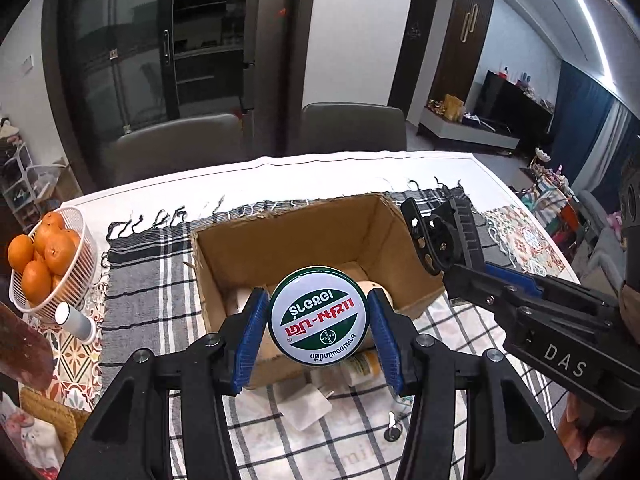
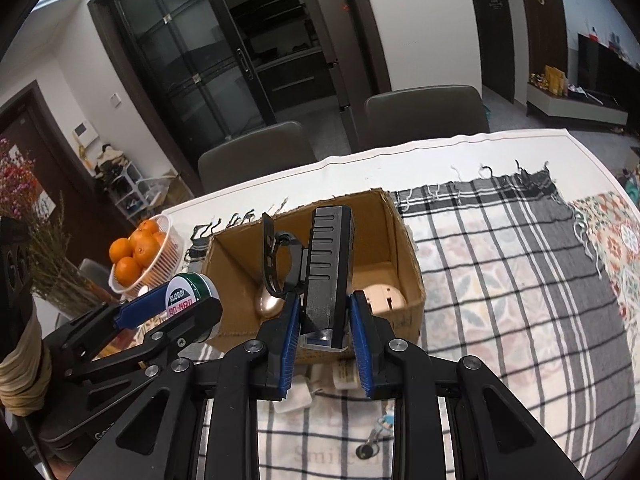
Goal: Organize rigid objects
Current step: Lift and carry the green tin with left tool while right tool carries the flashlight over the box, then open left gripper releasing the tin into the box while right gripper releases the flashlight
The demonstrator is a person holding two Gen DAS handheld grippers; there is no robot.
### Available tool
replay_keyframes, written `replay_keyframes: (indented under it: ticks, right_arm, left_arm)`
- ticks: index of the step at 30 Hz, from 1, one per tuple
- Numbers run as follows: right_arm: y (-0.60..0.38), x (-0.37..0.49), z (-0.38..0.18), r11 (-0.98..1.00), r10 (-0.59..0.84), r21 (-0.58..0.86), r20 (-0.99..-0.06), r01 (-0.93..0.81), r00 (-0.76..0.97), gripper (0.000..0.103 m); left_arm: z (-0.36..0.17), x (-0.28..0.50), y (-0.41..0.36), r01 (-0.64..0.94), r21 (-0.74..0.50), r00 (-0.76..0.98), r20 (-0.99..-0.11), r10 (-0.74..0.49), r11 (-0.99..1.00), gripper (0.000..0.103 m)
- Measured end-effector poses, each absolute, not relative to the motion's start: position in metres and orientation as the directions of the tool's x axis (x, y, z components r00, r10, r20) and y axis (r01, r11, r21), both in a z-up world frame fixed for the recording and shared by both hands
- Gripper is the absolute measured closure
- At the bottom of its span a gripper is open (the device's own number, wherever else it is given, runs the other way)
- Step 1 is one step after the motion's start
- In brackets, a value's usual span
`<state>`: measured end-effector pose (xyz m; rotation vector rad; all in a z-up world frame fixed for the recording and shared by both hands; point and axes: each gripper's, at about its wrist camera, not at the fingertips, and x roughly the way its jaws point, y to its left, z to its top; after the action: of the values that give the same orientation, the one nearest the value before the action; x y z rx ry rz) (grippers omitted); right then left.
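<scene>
While both grippers tilt down over the open cardboard box [image 1: 304, 236], the left gripper [image 1: 318, 320] pinches a round, glossy tin [image 1: 318, 317] with a green-white lid marked with a Bayer cross, above the box's near wall. Right gripper [image 2: 324, 320] clamps a ribbed black light [image 2: 328, 268] with a clip, upright above the box.

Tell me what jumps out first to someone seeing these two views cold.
The round green-and-white tin, clamped in the left gripper over the near edge of the open cardboard box. Next, the black clip-on device held upright in the right gripper above that box. Then the white basket of oranges at the table's left edge.
</scene>
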<state>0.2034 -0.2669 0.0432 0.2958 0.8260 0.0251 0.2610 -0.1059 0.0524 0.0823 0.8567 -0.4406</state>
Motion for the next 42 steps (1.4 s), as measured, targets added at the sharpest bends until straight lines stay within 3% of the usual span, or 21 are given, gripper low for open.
replay_keyframes:
  ticks: [33, 42]
  right_arm:
    - [-0.279, 0.303, -0.013, 0.979, 0.138, 0.188, -0.887, 0.073, 0.441, 0.077]
    - [-0.278, 0.294, -0.008, 0.982, 0.135, 0.18, -0.883, 0.06, 0.449, 0.077]
  left_arm:
    - [-0.01, 0.356, -0.129, 0.369, -0.044, 0.351, -0.918, -0.183, 0.929, 0.052]
    - [0.003, 0.334, -0.123, 0.338, -0.027, 0.418, -0.892, -0.175, 0.941, 0.051]
